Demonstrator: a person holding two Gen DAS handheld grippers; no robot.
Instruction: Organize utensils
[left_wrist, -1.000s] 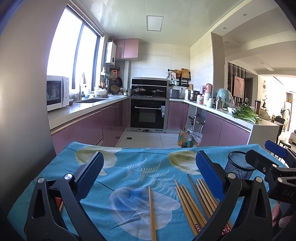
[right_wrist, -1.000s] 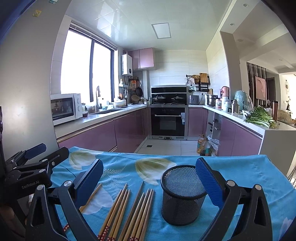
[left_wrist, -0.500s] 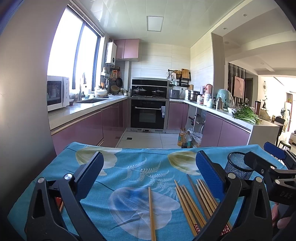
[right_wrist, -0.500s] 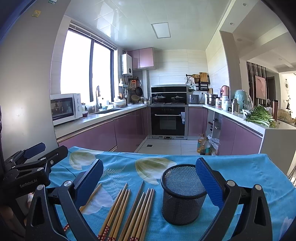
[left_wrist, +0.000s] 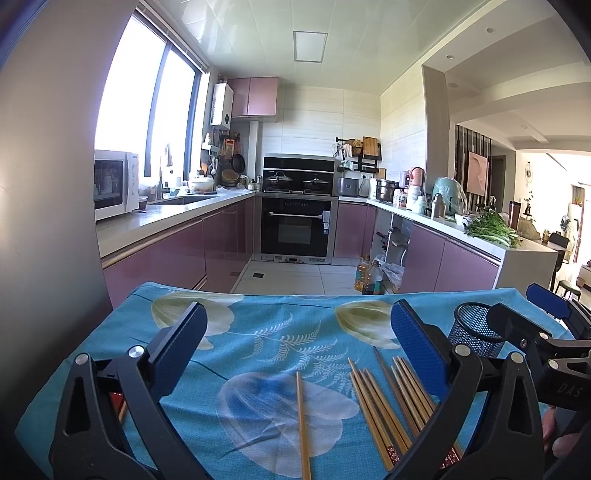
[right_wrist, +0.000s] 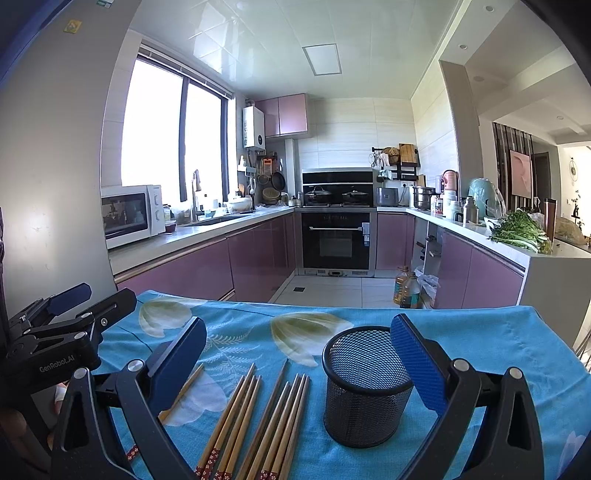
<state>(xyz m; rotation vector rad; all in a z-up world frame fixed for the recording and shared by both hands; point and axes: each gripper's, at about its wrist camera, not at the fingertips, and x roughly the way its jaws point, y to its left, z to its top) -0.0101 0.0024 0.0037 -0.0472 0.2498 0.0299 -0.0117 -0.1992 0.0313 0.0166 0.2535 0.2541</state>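
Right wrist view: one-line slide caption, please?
Open right gripper above chopsticks beside an upright mesh cup.

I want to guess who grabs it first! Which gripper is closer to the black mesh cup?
Right. The mesh cup stands between the right gripper's open fingers, toward its right one. The left gripper hovers off to the cup's left, over the chopsticks.

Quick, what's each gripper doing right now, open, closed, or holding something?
Left gripper: open, holding nothing, above the single chopstick.
Right gripper: open, holding nothing; the mesh cup stands just inside its right finger.
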